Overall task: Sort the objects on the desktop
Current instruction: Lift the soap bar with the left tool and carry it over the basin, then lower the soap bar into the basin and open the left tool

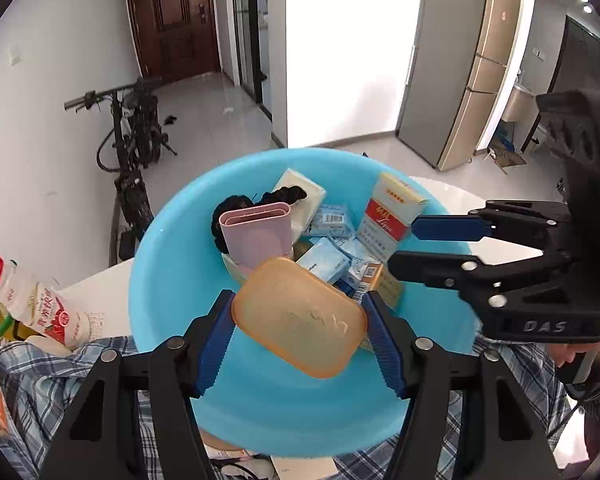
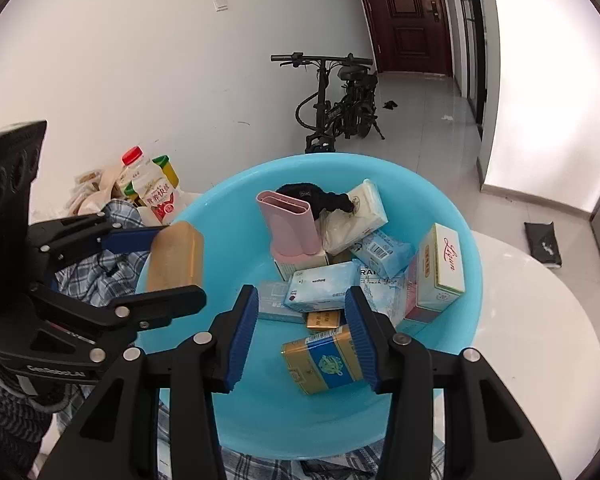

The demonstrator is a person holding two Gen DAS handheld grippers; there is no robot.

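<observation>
My left gripper is shut on an amber translucent soap box, held tilted above the near part of a light blue basin. In the right wrist view that soap box hangs over the basin's left rim. The basin holds a pink holder, a black hair tie, several pale blue tissue packs, a red and white box and a gold and blue box. My right gripper hovers open over the gold and blue box, with nothing between its pads.
The basin sits on a white round table, partly over a blue checked cloth. Drink bottles and bags stand to the left of the basin. A black bicycle leans by the wall beyond.
</observation>
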